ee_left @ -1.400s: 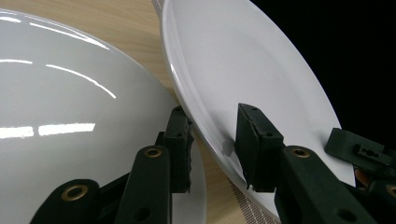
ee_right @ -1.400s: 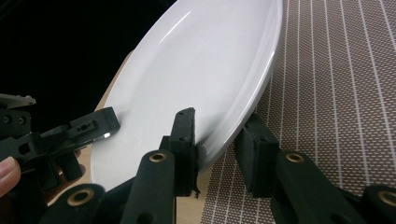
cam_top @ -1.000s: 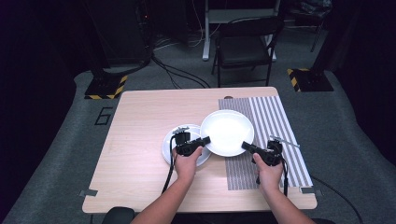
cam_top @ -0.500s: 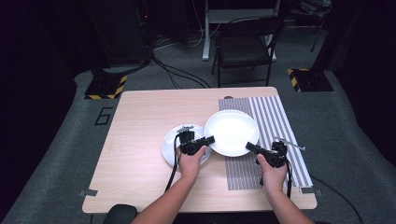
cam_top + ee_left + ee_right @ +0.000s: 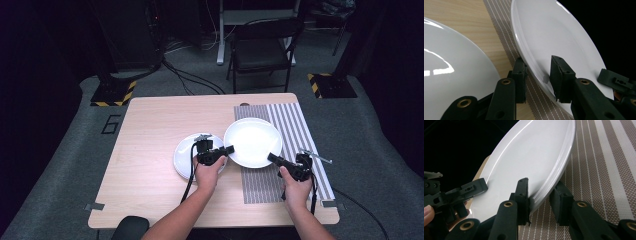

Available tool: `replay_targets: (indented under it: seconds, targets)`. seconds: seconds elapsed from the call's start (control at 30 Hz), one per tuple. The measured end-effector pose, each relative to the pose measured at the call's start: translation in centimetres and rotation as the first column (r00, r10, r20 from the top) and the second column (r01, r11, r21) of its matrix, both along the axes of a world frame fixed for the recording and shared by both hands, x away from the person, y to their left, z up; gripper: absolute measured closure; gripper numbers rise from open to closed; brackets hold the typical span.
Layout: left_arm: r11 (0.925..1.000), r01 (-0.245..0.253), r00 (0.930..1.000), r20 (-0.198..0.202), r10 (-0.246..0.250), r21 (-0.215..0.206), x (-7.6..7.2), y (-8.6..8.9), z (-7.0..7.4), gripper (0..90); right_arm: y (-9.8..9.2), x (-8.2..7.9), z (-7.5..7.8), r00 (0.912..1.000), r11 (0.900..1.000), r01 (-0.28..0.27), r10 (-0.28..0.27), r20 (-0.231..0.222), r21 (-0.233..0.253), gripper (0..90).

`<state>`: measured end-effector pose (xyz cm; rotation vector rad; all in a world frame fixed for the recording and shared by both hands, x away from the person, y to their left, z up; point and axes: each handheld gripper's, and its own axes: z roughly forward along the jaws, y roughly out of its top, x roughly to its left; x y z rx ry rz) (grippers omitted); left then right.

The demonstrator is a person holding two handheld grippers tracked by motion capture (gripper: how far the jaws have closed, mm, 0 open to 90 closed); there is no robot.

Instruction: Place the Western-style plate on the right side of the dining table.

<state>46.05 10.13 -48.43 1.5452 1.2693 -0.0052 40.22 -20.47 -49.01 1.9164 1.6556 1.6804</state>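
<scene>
A large white plate point(image 5: 253, 140) hangs tilted over the left part of a brown striped placemat point(image 5: 295, 125), held from both sides. My left gripper point(image 5: 229, 149) is shut on its left rim; in the left gripper view the rim point(image 5: 554, 32) runs between the jaws of that gripper point(image 5: 537, 75). My right gripper point(image 5: 270, 158) is shut on the near right rim, and in its own view the plate point(image 5: 524, 157) sits pinched in the gripper point(image 5: 540, 197). A smaller white plate point(image 5: 185, 157) lies flat on the wooden table point(image 5: 150, 130) under my left hand.
The placemat point(image 5: 599, 170) covers the table's right side up to its edge. A black chair point(image 5: 265, 50) stands beyond the far edge. Stands with yellow-black bases point(image 5: 112, 92) and cables sit on the floor. A dark object point(image 5: 130, 227) lies at the near left edge.
Both hands have carried the large plate a little to the right, farther over the placemat. The smaller plate has stayed put.
</scene>
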Motion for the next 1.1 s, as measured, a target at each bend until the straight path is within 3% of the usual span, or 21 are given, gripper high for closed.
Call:
replay_targets:
  seconds: [0.3,0.33,0.37,1.1]
  targets:
    - [0.9997,0.026,0.9997,0.000,-0.026,-0.002,0.2,-0.9,0.0,66.7,-0.7,-0.5,0.1,0.9996,1.000,0.029,-0.029,0.001,0.002,69.1]
    - [0.9996,0.029,0.9996,0.002,-0.029,-0.004,0.3,-1.0,-0.1,66.7,-0.9,-0.5,0.0,0.9994,1.000,0.029,-0.028,0.019,-0.011,69.1]
    - [0.9994,0.033,0.9994,0.000,-0.033,-0.005,0.3,-1.2,-0.1,66.6,-1.0,-0.6,0.1,0.9994,0.999,0.034,-0.034,0.003,-0.001,69.1]
    - [0.9968,0.079,0.9969,-0.004,-0.079,-0.011,0.8,-3.9,-0.4,66.7,-3.3,-2.0,-0.1,0.9946,0.995,0.103,-0.103,0.007,-0.006,69.1]
